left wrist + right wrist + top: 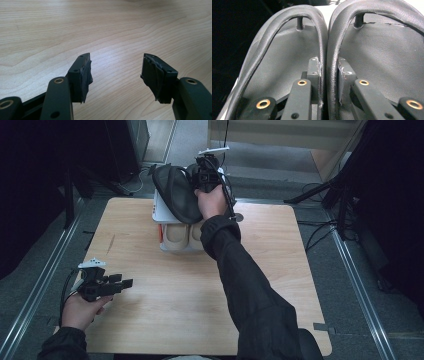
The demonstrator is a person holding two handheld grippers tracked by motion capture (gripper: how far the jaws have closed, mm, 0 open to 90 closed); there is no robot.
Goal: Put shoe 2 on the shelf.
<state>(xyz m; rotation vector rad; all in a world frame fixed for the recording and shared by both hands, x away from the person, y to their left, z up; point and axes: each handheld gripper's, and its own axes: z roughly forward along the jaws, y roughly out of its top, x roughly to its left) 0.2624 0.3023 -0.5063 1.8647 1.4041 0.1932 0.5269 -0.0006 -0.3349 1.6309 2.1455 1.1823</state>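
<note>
Holding a pair of black flip-flops (pixel 172 195) by their inner straps, the right gripper (pixel 192 179) sits at the far edge of the table (pixel 190 295), approx. mid-width. Right gripper view: jaws pinched on the two straps (pixel 328 62) where they run side by side, one jaw inside each strap loop, soles (pixel 287 60) facing the camera. The pair hangs tilted above a white box (pixel 159 212) w/ a beige pair of slippers (pixel 182 236) lying just on its near side.

Left gripper (pixel 125 283) rests near the table's left edge, well apart from the rest; jaws spread, nothing btwn them, bare wood below.

Risks, as I judge them:
- Grip is on thin rounded straps only, so the soles can swing or twist; a quick move could let one strap slide out & drop a flip-flop off the far edge.
- Pair looks close to the box; lowering w/o clearance may nudge the box or the beige slippers.
- If one strap slips first, the two flip-flops separate & land askew.
</note>
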